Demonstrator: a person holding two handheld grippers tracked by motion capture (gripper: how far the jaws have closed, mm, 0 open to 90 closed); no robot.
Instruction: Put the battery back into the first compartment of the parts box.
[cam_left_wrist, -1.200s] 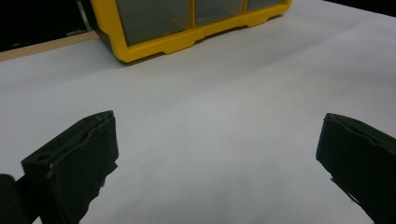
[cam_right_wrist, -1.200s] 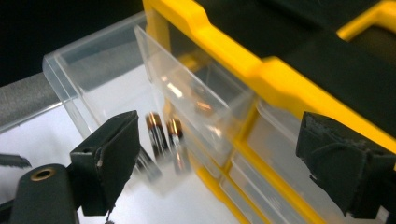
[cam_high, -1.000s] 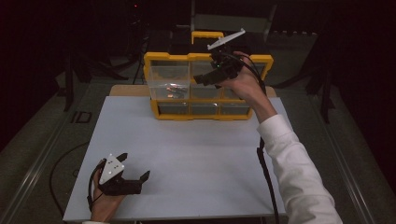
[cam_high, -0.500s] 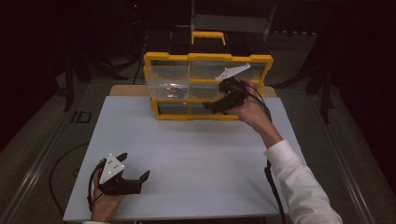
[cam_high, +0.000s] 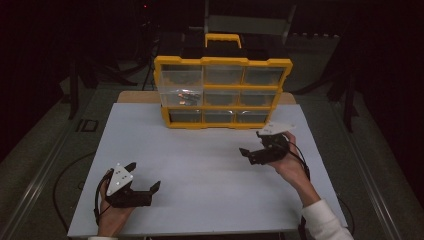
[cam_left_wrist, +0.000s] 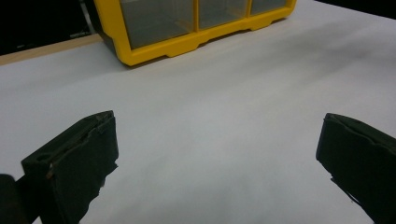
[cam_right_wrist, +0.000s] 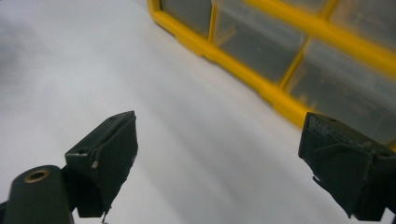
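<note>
Yellow organizer case (cam_high: 222, 92) stands upright at the far edge of the white tabletop (cam_high: 200, 165), handle on top, clear-fronted compartments in three rows facing the person. Long axis runs left to right across the table. Small items visible behind the middle-left window; contents elsewhere too dim to tell.

Right gripper (cam_high: 257, 147): low over the table, just in front of the case's lower right corner, near but not touching. Jaws spread wide, nothing between them. In the right gripper view the case (cam_right_wrist: 299, 60) lies ahead and to the upper right of the right gripper (cam_right_wrist: 224, 158), bottom row closest.

Left gripper (cam_high: 145, 186): near the front left edge of the table, well apart from the case. Jaws wide apart, empty. In the left gripper view the case (cam_left_wrist: 187, 23) sits far ahead, past the left gripper (cam_left_wrist: 217, 158).

Judgement: right hand is clearly the nearer one; any next contact with the case would fall to it, moving forward and slightly right of the jaw line.

Surface: plain white board on a wooden table, bare between the grippers. Room dark; a chair-like frame stands behind the case.
</note>
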